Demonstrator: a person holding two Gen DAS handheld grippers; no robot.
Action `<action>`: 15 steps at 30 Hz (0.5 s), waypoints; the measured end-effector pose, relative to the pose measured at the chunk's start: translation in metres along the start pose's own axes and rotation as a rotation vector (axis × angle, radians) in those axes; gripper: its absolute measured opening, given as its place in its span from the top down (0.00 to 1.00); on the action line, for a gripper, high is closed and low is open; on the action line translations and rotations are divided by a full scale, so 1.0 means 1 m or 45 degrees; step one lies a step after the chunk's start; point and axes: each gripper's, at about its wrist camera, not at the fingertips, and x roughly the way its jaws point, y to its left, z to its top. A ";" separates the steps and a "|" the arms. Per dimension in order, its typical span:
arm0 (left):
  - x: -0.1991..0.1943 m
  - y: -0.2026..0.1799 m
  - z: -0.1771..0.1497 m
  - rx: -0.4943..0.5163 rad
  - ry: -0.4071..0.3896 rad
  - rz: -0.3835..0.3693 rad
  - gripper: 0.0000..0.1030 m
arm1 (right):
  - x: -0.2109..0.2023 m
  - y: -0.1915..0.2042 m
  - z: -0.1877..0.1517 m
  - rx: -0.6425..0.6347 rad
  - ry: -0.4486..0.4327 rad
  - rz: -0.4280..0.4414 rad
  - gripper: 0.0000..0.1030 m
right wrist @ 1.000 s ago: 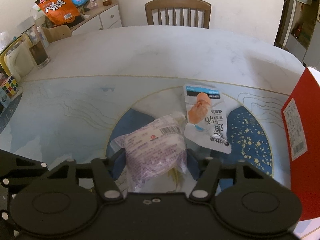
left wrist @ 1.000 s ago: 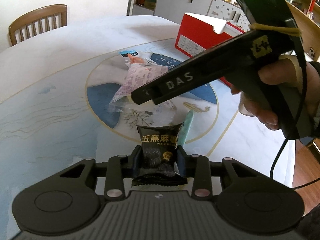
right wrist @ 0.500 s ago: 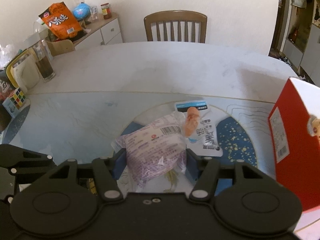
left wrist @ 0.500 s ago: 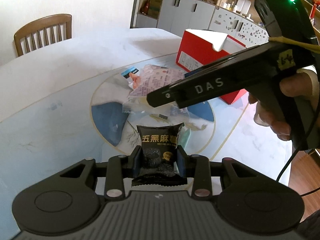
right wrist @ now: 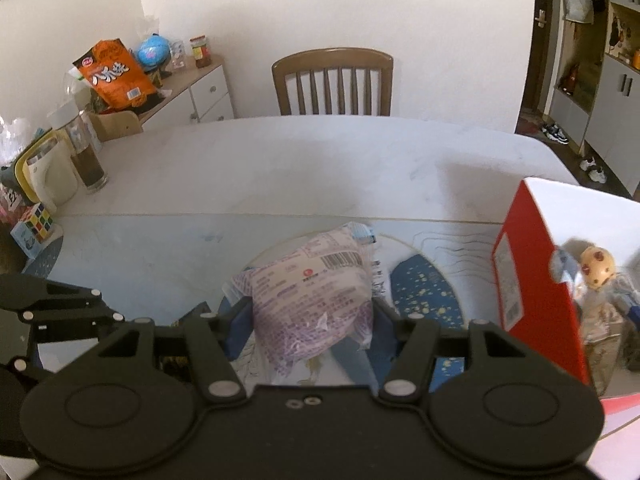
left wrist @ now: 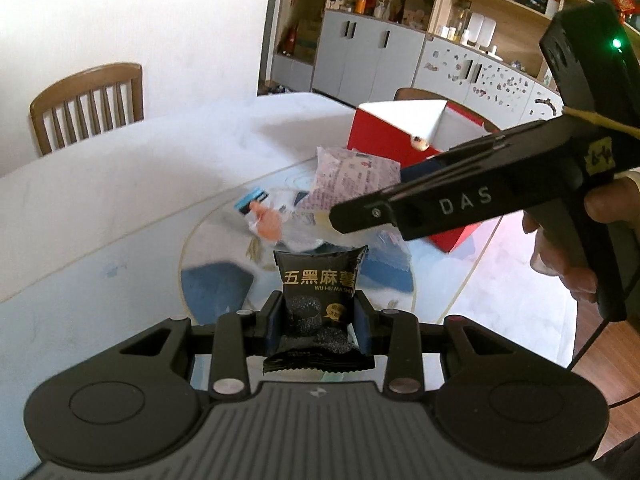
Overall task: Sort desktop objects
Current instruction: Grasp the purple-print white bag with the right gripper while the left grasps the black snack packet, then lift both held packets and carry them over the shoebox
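Both packets (left wrist: pixel 318 300) (right wrist: pixel 312 300) higher now, jaws clamped.

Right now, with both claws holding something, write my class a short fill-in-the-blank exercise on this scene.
1. The left claw is shut on a ____ snack packet.
2. The right claw grips a pale ____ bag.
3. The open box on the table is ____.
4. Behind the table stands a wooden ____.

Missing words: black; purple; red; chair

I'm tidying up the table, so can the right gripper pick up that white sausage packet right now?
Probably not: the right gripper is already shut on the purple-printed bag, so it cannot take the sausage packet too.
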 end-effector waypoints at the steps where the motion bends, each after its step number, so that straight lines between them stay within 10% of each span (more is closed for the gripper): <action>1: 0.000 -0.002 0.003 0.005 -0.007 -0.002 0.67 | -0.003 -0.002 0.000 0.002 -0.006 -0.003 0.41; 15: 0.002 -0.040 0.037 0.059 -0.067 -0.027 0.67 | -0.050 -0.045 0.002 0.059 -0.115 -0.047 0.41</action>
